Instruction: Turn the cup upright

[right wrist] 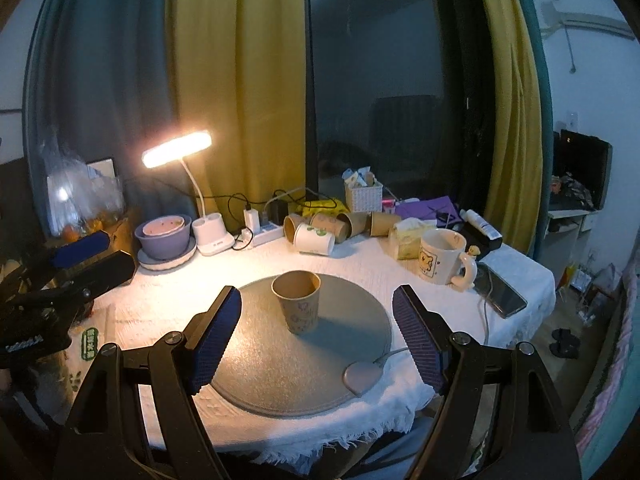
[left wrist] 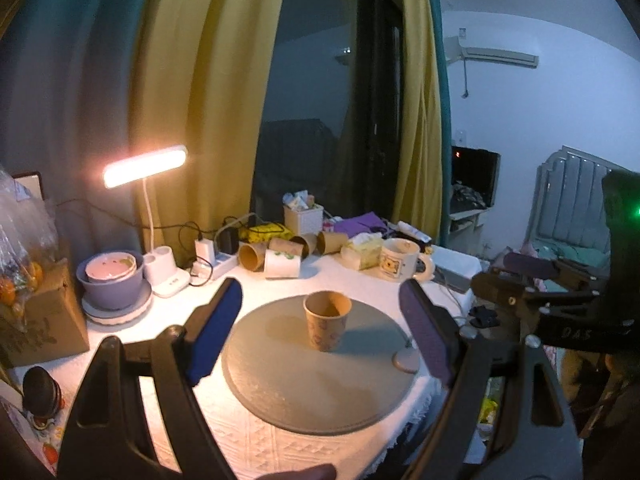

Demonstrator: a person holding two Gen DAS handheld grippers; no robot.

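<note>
Your left tongs stand wide apart with nothing between the blue pads, and your right tongs gape just as wide and bare. Ahead of both, the brown paper cup stands upright, mouth up, on the round grey mat; faint purple printing circles its wall, too blurred to read. You can make out letters like "DAS" on the right tongs' black frame in the left view; no other writing is legible. A cartoon bear decorates the cream mug to the right, beside a dark phone. A lit desk lamp glows over a white knitted cloth covering the worktop. Several paper cups lie on their sides near the back, next to a power strip and stacked purple bowls. Yellow and teal curtains frame a dark window.
</note>
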